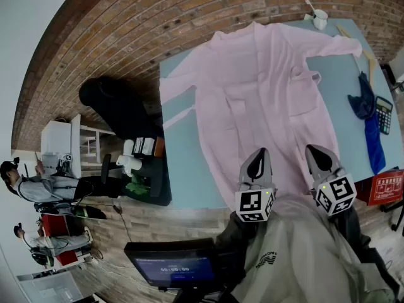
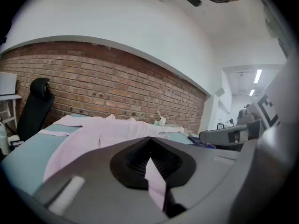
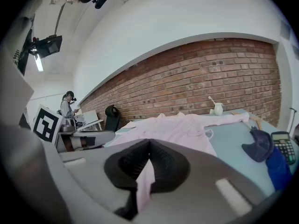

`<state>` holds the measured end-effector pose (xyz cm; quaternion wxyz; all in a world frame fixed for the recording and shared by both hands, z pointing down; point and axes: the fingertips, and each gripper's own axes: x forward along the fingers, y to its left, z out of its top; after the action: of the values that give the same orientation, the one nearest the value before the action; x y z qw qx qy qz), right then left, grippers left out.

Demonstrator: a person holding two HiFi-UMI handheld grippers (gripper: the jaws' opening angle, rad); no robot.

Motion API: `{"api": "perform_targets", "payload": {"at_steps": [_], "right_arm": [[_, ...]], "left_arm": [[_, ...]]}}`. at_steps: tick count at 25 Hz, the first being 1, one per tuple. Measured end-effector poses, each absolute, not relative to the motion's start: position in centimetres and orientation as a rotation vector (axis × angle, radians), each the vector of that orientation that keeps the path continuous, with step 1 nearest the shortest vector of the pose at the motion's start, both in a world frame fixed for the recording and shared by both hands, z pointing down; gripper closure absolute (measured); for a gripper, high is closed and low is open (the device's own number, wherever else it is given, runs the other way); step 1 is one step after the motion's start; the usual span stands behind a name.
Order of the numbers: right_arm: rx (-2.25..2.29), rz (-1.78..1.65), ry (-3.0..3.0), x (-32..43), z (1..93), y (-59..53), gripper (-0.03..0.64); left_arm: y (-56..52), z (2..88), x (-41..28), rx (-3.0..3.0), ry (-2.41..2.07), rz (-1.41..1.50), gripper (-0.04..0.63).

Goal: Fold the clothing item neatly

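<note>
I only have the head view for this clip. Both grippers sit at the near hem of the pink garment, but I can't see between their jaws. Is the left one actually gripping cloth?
Observer: Yes. In the left gripper view the left gripper is shut, with a fold of the pink garment pinched between its jaws.
Operator: And the right one?
Observer: The same. The right gripper view shows the right gripper shut on a strip of the pink cloth, which hangs down from between its jaws.
</note>
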<state>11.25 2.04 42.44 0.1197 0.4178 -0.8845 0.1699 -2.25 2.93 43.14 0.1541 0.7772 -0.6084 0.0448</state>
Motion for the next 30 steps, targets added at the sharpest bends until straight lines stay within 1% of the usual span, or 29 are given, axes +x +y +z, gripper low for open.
{"api": "perform_targets", "payload": {"at_steps": [8, 14, 18, 21, 24, 30], "right_arm": [[1.199, 0.508, -2.588, 10.4, 42.7, 1.1, 0.617], [1.283, 0.561, -2.605, 11.1, 42.7, -0.4, 0.617], [1.375, 0.467, -2.627, 11.7, 42.0, -2.4, 0.617], [1.446, 0.392, -2.644, 13.7, 40.1, -4.7, 0.617], [1.499, 0.393, -2.616, 16.5, 39.6, -7.6, 0.617], [1.636, 0.387, -2.499, 20.7, 41.3, -13.1, 0.617]], "left_arm": [[2.2, 43.3, -3.2, 2.205, -1.762, 0.129, 0.588], [1.3, 44.0, -3.6, 2.180, -1.756, 0.129, 0.588], [0.5, 44.1, -4.9, 2.183, -1.763, 0.150, 0.588], [-1.3, 42.1, -4.9, 2.228, -1.767, 0.125, 0.589], [-4.4, 40.4, -3.4, 2.256, -1.745, 0.059, 0.589], [-10.8, 41.4, 0.5, 2.322, -1.679, 0.072, 0.588]]}}
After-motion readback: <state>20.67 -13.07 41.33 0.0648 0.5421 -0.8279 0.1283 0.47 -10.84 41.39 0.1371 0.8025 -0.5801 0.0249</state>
